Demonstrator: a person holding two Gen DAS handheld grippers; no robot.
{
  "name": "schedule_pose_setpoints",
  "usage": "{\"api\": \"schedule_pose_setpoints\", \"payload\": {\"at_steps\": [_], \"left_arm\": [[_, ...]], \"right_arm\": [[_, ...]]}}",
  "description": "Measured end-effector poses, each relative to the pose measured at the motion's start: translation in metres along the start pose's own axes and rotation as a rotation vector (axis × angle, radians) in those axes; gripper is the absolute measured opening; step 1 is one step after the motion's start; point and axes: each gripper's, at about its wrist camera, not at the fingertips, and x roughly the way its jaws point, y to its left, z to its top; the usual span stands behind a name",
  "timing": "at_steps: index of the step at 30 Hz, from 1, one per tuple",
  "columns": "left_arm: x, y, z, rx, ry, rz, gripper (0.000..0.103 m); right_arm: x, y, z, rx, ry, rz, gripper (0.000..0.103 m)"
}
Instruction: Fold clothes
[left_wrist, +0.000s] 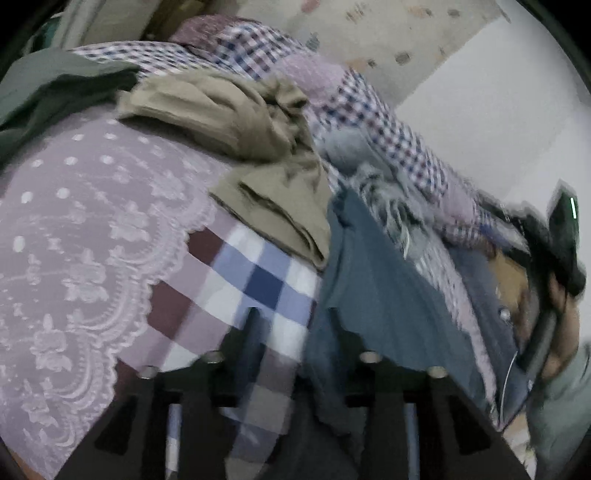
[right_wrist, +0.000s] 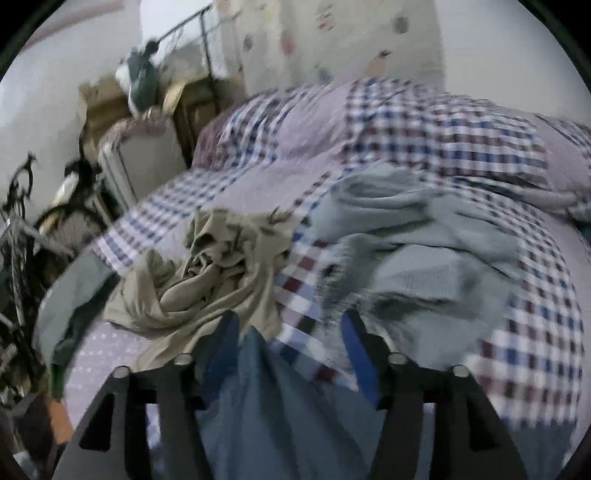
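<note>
Blue-grey garment (right_wrist: 258, 398) hangs between fingers of right gripper (right_wrist: 291, 325); jaws look spread, cloth lies against left finger, grip not confirmed. Left gripper (left_wrist: 291, 317): jaws spread, same garment (left_wrist: 373, 280) draped at its right finger, pinch unclear (blur). Garment runs from L gripper toward R, both arms at its edge. Tan garment (right_wrist: 207, 273) crumpled and pale blue knit (right_wrist: 413, 236) lie ahead on checked bedspread (right_wrist: 443, 125)

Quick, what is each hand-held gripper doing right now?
Left hand-held gripper: open, blue garment between its fingers.
Right hand-held gripper: open, the same garment draped over one finger.
</note>
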Motion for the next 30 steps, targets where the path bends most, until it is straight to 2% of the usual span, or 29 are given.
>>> {"api": "schedule_pose_setpoints", "payload": {"at_steps": [4,7,12,15,19,25,26,27,28,30], "left_arm": [[-0.015,0.004,0.004,-0.039,-0.070,-0.012,0.064],[-0.018,0.004,0.006,-0.043,-0.095,-0.017,0.064],[-0.015,0.000,0.005,-0.008,-0.103,0.017,0.064],[-0.012,-0.003,0.005,-0.005,-0.112,0.029,0.064],[-0.007,-0.009,0.005,0.009,-0.126,0.045,0.064],[0.005,-0.022,0.000,0.064,-0.104,0.082,0.064],[0.006,-0.023,-0.001,0.075,-0.102,0.089,0.064],[0.006,-0.024,-0.002,0.083,-0.102,0.095,0.064],[0.006,-0.025,-0.002,0.090,-0.103,0.101,0.064],[0.006,-0.026,-0.003,0.102,-0.104,0.113,0.064]], "right_arm": [[-0.066,-0.045,-0.023,0.044,-0.033,-0.082,0.076],[-0.108,-0.100,-0.040,0.131,-0.040,-0.176,0.077],[-0.150,-0.193,-0.071,0.329,-0.031,-0.267,0.078],[-0.156,-0.241,-0.092,0.411,-0.010,-0.307,0.078],[-0.138,-0.285,-0.112,0.467,0.058,-0.319,0.078],[-0.110,-0.345,-0.141,0.537,0.157,-0.324,0.077],[-0.105,-0.347,-0.142,0.525,0.168,-0.308,0.072],[-0.099,-0.348,-0.143,0.514,0.178,-0.292,0.060],[-0.093,-0.349,-0.144,0.496,0.194,-0.289,0.053],[-0.080,-0.351,-0.148,0.452,0.234,-0.302,0.021]]}}
